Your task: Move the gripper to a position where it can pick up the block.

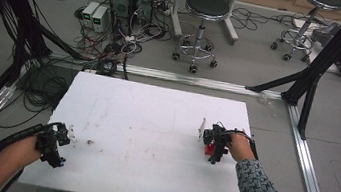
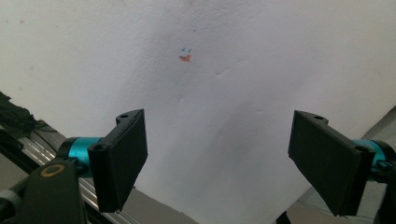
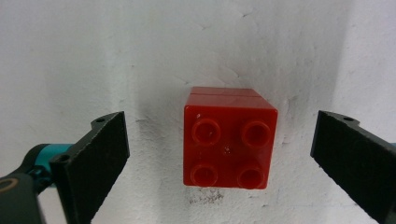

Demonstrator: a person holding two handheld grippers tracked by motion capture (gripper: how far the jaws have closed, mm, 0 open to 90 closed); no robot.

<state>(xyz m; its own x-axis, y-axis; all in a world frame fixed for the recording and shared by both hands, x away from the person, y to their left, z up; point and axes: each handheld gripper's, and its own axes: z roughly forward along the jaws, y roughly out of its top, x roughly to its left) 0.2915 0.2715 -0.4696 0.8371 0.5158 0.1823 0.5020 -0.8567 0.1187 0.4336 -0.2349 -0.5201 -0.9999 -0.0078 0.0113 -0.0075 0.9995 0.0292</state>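
**Two open grippers, one red brick on the white table**

Two grippers are over a white table (image 1: 155, 119), each one held by a hand of the person. The left gripper (image 1: 64, 139) is near the left edge of the table, at the front. In the left gripper view its two black jaws stand wide apart and nothing is between them; under them is the bare white surface with a small orange and blue mark (image 2: 185, 57). In the same view, part of a metal rail and the floor show beside the table edge.

The right gripper (image 1: 215, 145) is at the right side of the table, about half way from front to back. It points down at a red brick (image 3: 227, 137). In the right gripper view the brick lies on the table between the two jaws, and there is a clear gap on both sides, so the jaws do not touch it. The brick shows four round studs on its top face. In the high view the brick (image 1: 209, 149) is only a small red spot just beside the gripper.

Behind the table, on the floor, are two black stools, computer boxes and many cables.
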